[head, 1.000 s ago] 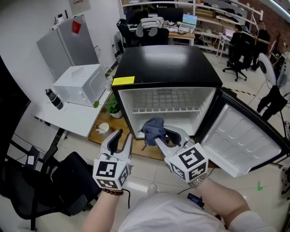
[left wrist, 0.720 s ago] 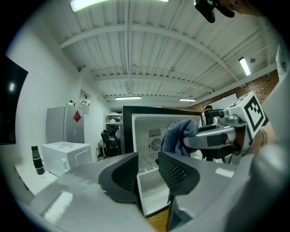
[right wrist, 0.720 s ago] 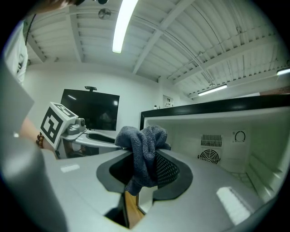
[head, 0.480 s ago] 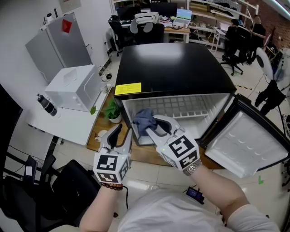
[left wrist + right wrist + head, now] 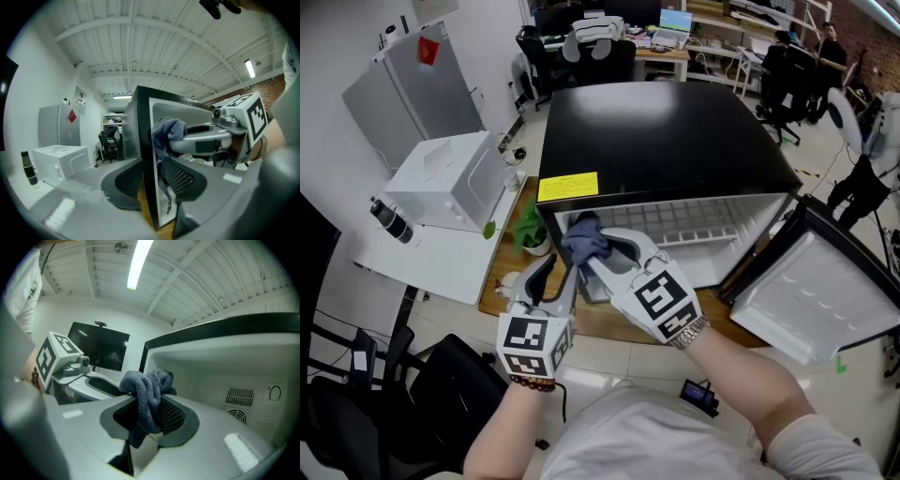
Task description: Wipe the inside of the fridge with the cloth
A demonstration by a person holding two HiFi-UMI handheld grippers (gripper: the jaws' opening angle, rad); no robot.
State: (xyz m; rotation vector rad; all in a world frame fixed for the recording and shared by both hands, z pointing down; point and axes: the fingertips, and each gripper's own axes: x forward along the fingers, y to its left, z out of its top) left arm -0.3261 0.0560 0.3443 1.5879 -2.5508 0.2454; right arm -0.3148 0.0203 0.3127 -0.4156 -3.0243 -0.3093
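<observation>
While the fridge (image 5: 675,131) stands open, the right gripper (image 5: 148,414) clamps the cloth (image 5: 146,387).

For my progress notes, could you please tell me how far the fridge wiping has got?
Done: the fridge door stands open. In hand: the right gripper is shut on the cloth at the fridge's upper left front corner; the left gripper is open beside it. Left: apparently the whole inside.

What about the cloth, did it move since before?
Yes. The cloth went up and left, closer to the yellow sticker on the fridge.
</observation>
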